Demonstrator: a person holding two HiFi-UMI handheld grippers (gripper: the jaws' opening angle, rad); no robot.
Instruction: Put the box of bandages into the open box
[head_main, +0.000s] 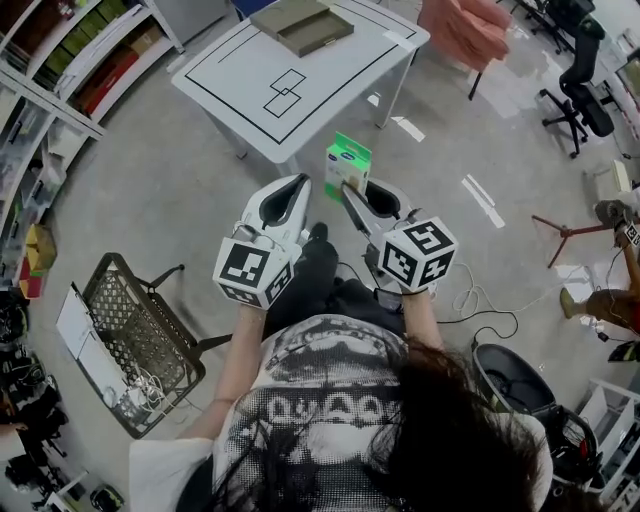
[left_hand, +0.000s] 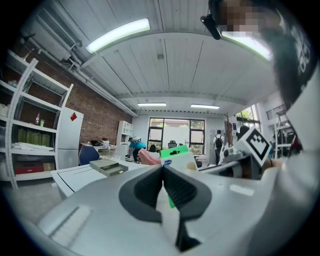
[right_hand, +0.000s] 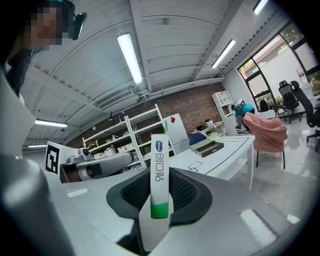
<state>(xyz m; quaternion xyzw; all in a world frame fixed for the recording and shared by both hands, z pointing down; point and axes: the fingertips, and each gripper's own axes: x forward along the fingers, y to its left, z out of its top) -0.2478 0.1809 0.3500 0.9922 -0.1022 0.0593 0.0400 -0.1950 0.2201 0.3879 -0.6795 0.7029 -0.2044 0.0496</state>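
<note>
**Q:** What did the right gripper (head_main: 350, 189) have hold of?

**A:** The box of bandages (head_main: 348, 162). Its two dark pads were pressed against the box's flat sides, and the jaws stood only as far apart as the narrow box allowed. In the right gripper view the box stood upright between the pads, green end down and white printed end up.

**Q:** And the left gripper (head_main: 302, 182)?

**A:** Its jaws were closed, with the pads meeting at the tips and nothing between them. It was just beside the right gripper. In the left gripper view the box of bandages showed beyond the closed tips, apart from them.

**Q:** Where was the box of bandages in relation to the work area?

**A:** It was held in the air above the grey floor (head_main: 180, 200), near the near corner of the white table (head_main: 330, 95). It did not rest on the table.

**Q:** Where was the open box (head_main: 301, 25)?

**A:** It was on the far part of the table, beyond the black outline marked on the tabletop, and well apart from the box of bandages.

**Q:** What else was in view?

**A:** A dark wire basket (head_main: 135, 335) stood on the floor to the person's left. Shelves (head_main: 70, 60) lined the left wall.
</note>
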